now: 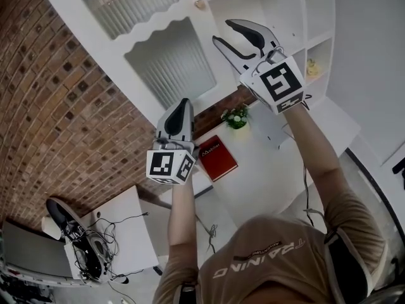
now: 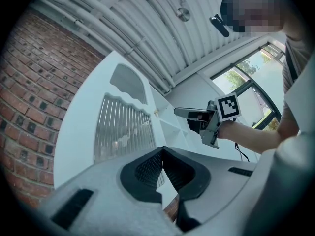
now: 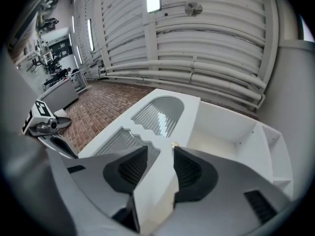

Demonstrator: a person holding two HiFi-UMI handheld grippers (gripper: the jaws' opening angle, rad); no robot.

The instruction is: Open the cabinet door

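Cabinet door (image 1: pixel 171 62) stands swung open off the white shelves (image 1: pixel 285 18), its free edge just ahead of my right tongs (image 1: pixel 223 31), spread and empty; my left tongs (image 1: pixel 184 103) are pressed together.

**A:** Where is there room up top?

**B:** Right of the cabinet door (image 1: pixel 171 56), the shelves (image 1: pixel 278 5) gape open. The door's edge stands in the gap between the 2 parted jaws of the right claw (image 1: pixel 221 31).

**A:** And lower down?

**B:** On the tabletop (image 1: pixel 266 170), a plant (image 1: pixel 237 116) and a red book (image 1: pixel 217 158) crowd the wall side. The nearer part lies free.
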